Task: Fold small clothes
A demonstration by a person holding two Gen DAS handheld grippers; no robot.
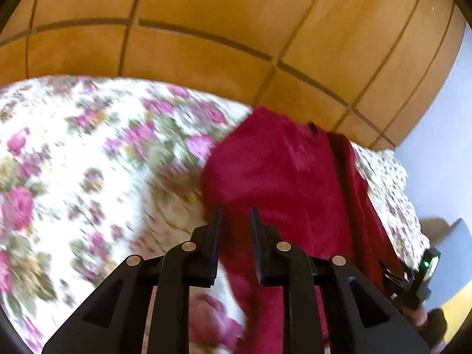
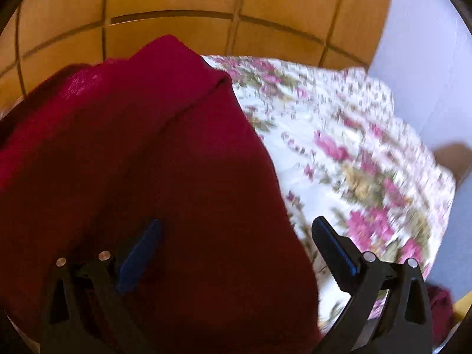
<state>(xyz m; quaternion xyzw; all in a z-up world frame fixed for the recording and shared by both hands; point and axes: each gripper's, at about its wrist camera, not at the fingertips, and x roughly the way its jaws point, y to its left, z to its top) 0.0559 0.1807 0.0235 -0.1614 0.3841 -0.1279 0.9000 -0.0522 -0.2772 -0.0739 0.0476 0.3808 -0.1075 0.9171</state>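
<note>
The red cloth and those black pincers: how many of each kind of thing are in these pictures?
Red garment: 1
Floral bedspread: 1
Hand-held grippers: 2, the left hand-held gripper and the right hand-held gripper
Total: 4

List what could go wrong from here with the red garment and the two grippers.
1. The right gripper is open, with nothing pinched; the red garment may slump out of shape.
2. The left gripper fingers stand close together over the garment; whether they grip is unclear, so the cloth could slip.
3. The garment lies near the edge of the floral bedspread and could slide toward the tiled floor.
</note>
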